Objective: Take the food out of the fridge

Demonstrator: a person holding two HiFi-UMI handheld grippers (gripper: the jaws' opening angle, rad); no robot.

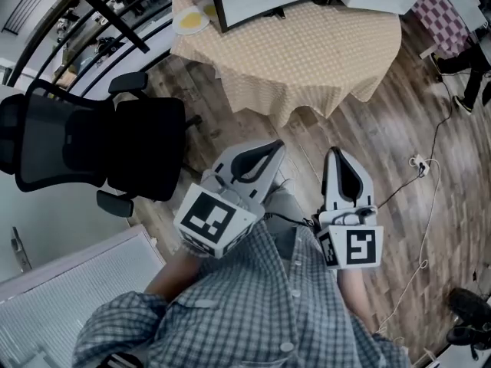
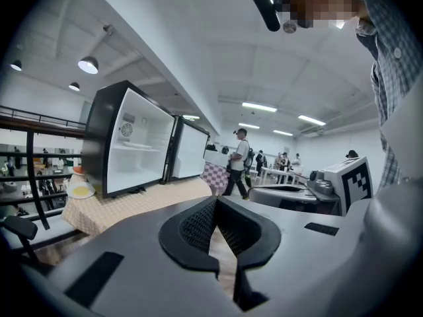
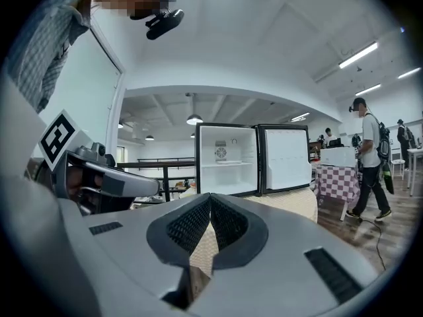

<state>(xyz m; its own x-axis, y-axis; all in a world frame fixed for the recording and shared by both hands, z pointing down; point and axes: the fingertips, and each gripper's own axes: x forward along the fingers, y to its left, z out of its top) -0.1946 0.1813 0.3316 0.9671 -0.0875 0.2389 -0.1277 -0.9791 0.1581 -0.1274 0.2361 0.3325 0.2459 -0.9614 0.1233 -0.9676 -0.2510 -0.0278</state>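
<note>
White fridge (image 3: 228, 158) stands open on the table (image 1: 307, 52), no food visible inside from here. Your left gripper (image 1: 275, 147) and right gripper (image 1: 335, 154) are closed and empty; reach in like that and you could shove food over.

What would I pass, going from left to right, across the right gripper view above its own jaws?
left gripper → open fridge → fridge door → checkered table → walking person

Beige checked tablecloth (image 1: 307, 60) (black chair (image 1: 92, 144))
</note>
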